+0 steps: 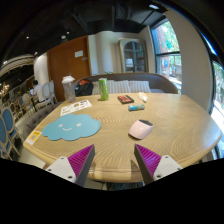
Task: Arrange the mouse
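A: What do you see at the left part of the frame?

B: At the left of centre, a light blue cloud-shaped mat (72, 127) lies on the round wooden table (170, 135). Above it is a white paper sheet (75, 107), and at the far left edge of the table a small yellow card (33, 137).

A: And in the middle?

B: At the upper middle stands a green bottle (103, 89). To the right of it lie a dark red box (125, 99) and a small teal thing (136, 107).

A: Where is the mouse?

B: The white mouse (141, 128) lies on the table a little right of centre, beyond the fingers and nearer to the right one. It touches nothing of the gripper.

A: How is the gripper (114, 160)?

B: Its fingers are spread apart at the bottom of the frame, with pink pads (80, 158), and hold nothing.
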Demonstrator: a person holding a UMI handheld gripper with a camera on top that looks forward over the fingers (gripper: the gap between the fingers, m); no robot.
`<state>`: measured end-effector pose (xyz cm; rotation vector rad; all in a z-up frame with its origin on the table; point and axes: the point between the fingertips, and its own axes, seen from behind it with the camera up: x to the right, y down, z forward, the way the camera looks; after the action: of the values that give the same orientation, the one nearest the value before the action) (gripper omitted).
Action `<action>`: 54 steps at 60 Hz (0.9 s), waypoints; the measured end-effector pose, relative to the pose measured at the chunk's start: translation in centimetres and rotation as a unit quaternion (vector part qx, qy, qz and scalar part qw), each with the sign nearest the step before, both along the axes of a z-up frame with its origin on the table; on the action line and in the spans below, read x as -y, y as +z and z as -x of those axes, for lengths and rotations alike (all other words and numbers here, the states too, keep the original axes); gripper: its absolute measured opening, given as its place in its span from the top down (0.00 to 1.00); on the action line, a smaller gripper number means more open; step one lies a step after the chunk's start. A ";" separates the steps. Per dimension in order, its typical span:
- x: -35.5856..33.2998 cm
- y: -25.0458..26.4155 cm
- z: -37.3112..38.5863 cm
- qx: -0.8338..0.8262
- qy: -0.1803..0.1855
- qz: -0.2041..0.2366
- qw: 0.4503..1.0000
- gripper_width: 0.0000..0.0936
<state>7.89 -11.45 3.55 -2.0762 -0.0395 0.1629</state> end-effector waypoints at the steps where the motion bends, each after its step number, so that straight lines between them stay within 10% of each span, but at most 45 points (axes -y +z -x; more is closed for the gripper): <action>1: -0.3 -0.6 -0.8 -0.003 -0.008 0.009 1.000 0.12; 35: -14.0 -5.0 -7.8 0.035 -0.059 0.065 0.996 0.18; 54: -15.1 -4.7 -7.7 0.029 -0.114 0.061 0.991 0.55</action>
<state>15.59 3.61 -1.16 -2.1887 0.1756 -0.0355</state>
